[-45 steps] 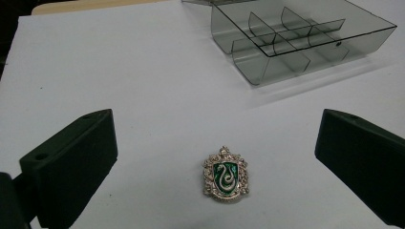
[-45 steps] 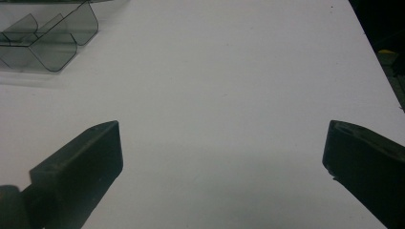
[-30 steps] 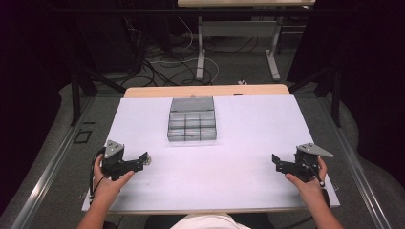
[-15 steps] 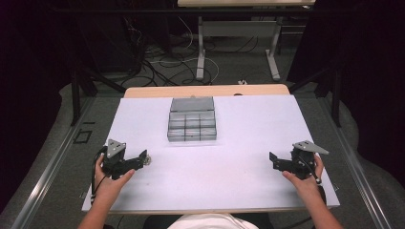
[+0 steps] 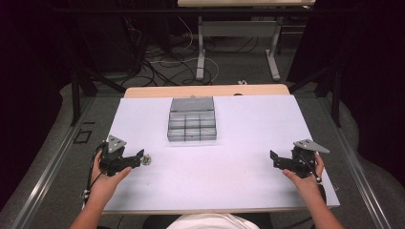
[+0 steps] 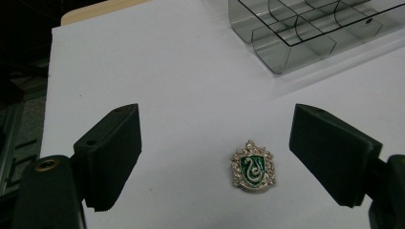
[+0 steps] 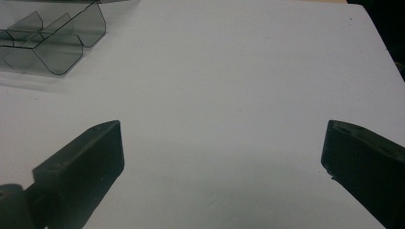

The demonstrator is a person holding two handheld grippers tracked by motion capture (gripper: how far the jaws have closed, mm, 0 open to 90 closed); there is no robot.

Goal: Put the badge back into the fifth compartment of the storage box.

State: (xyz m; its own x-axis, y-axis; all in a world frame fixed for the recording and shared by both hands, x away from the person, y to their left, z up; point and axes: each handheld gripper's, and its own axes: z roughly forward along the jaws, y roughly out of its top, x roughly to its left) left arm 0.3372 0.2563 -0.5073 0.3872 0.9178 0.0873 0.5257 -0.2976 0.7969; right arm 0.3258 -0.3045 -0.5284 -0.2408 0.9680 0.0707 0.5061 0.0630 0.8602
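Note:
A small silver crest badge with a green snake shield (image 6: 253, 165) lies flat on the white table sheet (image 5: 239, 138). My left gripper (image 6: 217, 138) is open, its jaws standing on either side of the badge without touching it. From above, the badge (image 5: 146, 160) sits just past the tips of the left gripper (image 5: 138, 157) at the table's left. At the right side my right gripper (image 5: 273, 160) is held low over the sheet. Its jaws (image 7: 224, 138) are spread open with nothing between them.
A clear grey organizer tray with several compartments (image 5: 192, 125) stands at the middle back of the sheet, also seen as the tray (image 6: 310, 28) and the tray (image 7: 52, 38). A wooden table edge (image 5: 205, 90) shows behind the sheet. Cables and desk legs lie on the floor beyond.
The right gripper has shifted slightly to the left and tilted. The left gripper has stayed almost still by the badge.

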